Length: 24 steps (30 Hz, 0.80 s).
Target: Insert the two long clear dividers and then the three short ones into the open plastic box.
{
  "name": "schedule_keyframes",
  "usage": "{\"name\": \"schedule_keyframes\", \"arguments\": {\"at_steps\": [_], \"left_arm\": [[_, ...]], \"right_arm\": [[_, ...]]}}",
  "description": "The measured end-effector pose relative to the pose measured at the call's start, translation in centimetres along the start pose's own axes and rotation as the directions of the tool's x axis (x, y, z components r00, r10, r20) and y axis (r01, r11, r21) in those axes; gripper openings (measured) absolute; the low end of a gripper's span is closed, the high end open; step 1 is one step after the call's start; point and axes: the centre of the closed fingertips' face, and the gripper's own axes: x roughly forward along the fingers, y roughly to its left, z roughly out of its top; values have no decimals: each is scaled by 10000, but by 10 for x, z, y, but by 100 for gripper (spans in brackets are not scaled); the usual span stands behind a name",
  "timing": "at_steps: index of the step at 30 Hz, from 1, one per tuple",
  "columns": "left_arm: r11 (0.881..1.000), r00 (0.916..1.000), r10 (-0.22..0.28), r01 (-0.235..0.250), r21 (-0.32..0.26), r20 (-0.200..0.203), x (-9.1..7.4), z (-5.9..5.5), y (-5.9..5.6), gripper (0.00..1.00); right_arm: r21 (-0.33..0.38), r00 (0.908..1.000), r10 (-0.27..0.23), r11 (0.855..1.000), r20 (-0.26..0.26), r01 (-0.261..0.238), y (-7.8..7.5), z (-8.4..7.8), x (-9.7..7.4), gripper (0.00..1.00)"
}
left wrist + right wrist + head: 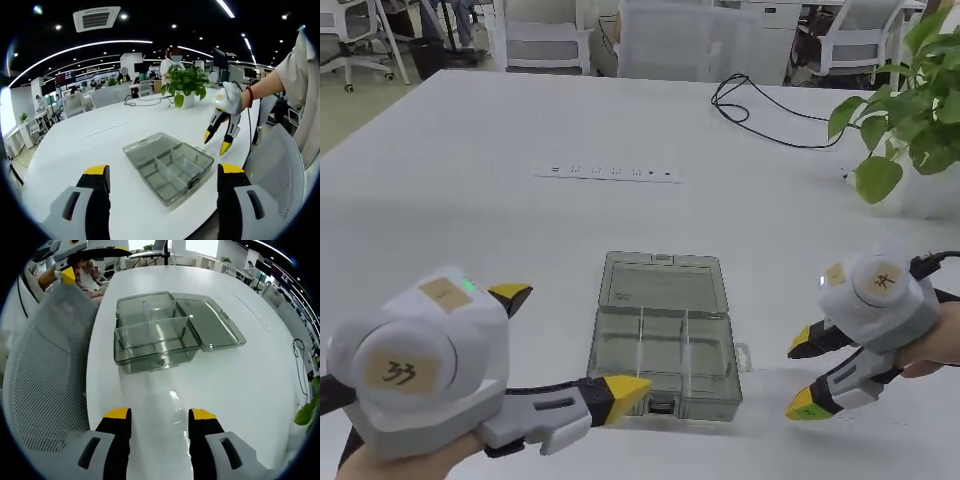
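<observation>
Left gripper (572, 341) and right gripper (159, 415), jaws wide: the right should close squarely on the apparent clear divider (173, 399) near the box (150, 356).

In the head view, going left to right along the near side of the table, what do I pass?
left gripper → open plastic box → right gripper
</observation>
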Motion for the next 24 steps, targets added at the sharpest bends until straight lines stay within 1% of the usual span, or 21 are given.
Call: {"name": "schedule_keyframes", "arguments": {"at_steps": [4,7,8,11,16,21,24], "left_arm": [[10000,10000,46,-46,-7,-20,0,0,0,90],[10000,10000,73,-73,1,-50,-1,-1,0,89],[10000,9999,86,-86,-4,-51,-1,-1,0,89],[10000,9999,95,-95,-26,-62,-1,-1,-1,89],[9999,9999,79,-80,-102,-91,-1,-2,-1,89],[9998,9999,43,-45,-188,-118,-1,-3,-1,88],[9999,9999,48,-50,-164,-139,-1,-3,-1,87]], "right_arm": [[-384,9996,19,9993,-272,-29,-2,-6,4,44],[-418,9992,57,9991,-406,-74,-2,-10,6,43],[-646,9988,56,9979,-496,-88,-3,-12,7,42],[-697,9981,88,9975,-616,-131,-3,-16,8,41],[-778,9976,121,9968,-688,-174,-4,-18,8,40],[-796,9978,207,9965,-630,-257,-4,-17,8,39],[-907,9975,230,9955,-661,-289,-6,-18,8,35]]}}
